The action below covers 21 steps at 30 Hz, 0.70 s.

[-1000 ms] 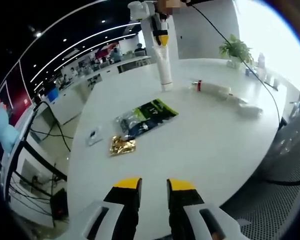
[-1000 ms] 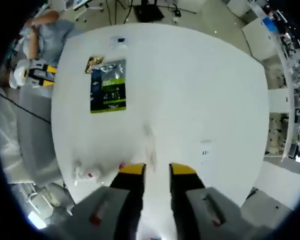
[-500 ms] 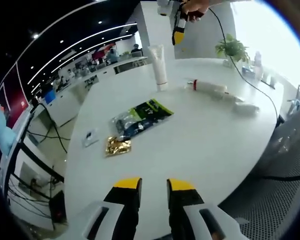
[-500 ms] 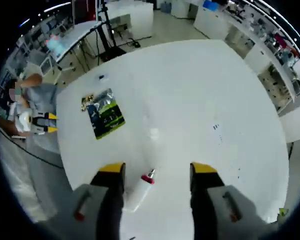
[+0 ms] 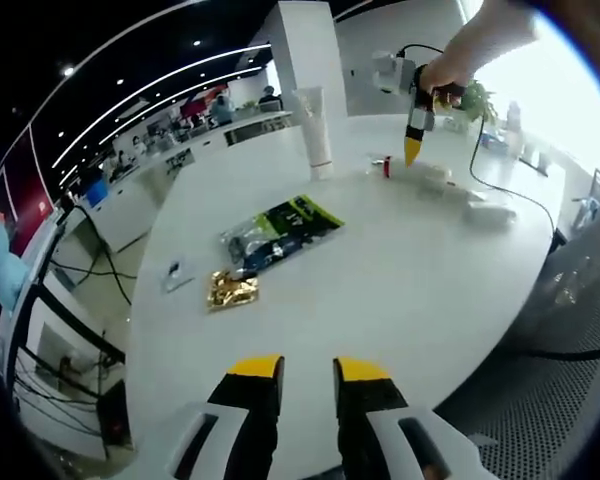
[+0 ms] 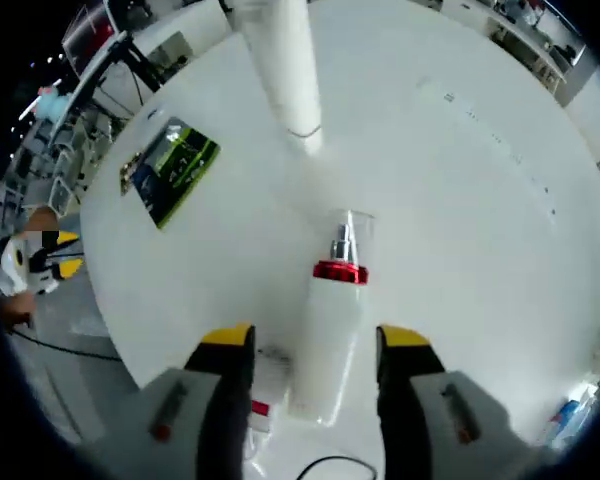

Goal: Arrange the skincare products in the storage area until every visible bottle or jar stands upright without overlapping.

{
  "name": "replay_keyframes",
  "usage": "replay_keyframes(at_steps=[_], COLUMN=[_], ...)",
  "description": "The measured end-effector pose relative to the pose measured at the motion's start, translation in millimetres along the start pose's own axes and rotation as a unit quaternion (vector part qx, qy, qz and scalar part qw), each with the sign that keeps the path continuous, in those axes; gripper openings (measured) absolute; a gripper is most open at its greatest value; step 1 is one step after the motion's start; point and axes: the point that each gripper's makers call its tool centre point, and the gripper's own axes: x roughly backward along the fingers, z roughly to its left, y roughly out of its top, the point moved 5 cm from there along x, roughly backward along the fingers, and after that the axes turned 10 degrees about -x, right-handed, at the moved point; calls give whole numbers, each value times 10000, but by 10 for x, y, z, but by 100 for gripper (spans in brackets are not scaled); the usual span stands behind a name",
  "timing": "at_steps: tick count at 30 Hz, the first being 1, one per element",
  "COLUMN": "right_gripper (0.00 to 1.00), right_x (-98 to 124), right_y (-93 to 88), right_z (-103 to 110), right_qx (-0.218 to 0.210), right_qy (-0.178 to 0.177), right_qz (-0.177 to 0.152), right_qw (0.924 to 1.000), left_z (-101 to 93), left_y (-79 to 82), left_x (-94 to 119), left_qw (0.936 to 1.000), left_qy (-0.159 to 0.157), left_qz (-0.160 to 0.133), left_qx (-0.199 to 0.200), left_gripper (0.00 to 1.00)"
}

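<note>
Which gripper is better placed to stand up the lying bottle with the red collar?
The right. Its gripper is open, with the red-collared bottle lying between its jaws on the white table. The left gripper hangs over the table's near edge, far from that bottle.

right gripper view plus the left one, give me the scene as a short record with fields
surface: round white table
upright item: white tube standing on its cap
lying item: white spray bottle with red collar, flat on the table
right tool: open, jaws either side of the spray bottle, not closed on it
left tool: jaws a narrow gap apart, nothing between them, over the near table edge
other items: green and black pouch, gold foil packet, more white products lying beyond the bottle
task state: spray bottle not yet upright
</note>
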Motion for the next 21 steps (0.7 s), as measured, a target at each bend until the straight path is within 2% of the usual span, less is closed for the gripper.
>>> replay_keyframes(at_steps=[4, 11, 14, 15, 17, 19, 21], right_gripper=[44, 34, 32, 31, 30, 30, 30], right_x=[-95, -222, -278, -274, -279, -285, -277], right_y=[-22, -55, -87, -67, -57, -51, -45], right_z=[17, -60, -71, -93, -96, -106, -123], right_qx=[-111, -12, -97, 37, -97, -5, -175], right_qy=[57, -222, -284, -332, -324, -333, -284], right_qz=[57, 144, 241, 195, 399, 496, 501], right_qw=[9999, 9996, 9993, 9993, 9986, 9982, 9982], left_z=[-7, -4, 0, -4, -9, -13, -21], left_y=[-7, -24, -28, -31, -34, -33, -34], left_x=[-8, -11, -13, -16, -18, -20, -22], left_qw=[10000, 10000, 9999, 9999, 9999, 9999, 9998], left_qy=[-27, -31, -23, -34, -49, -64, -87], left_qz=[31, 91, 104, 114, 132, 135, 148], left_qx=[-35, -13, 0, 1, -17, -17, -37], left_gripper=[21, 20, 19, 19, 19, 19, 19])
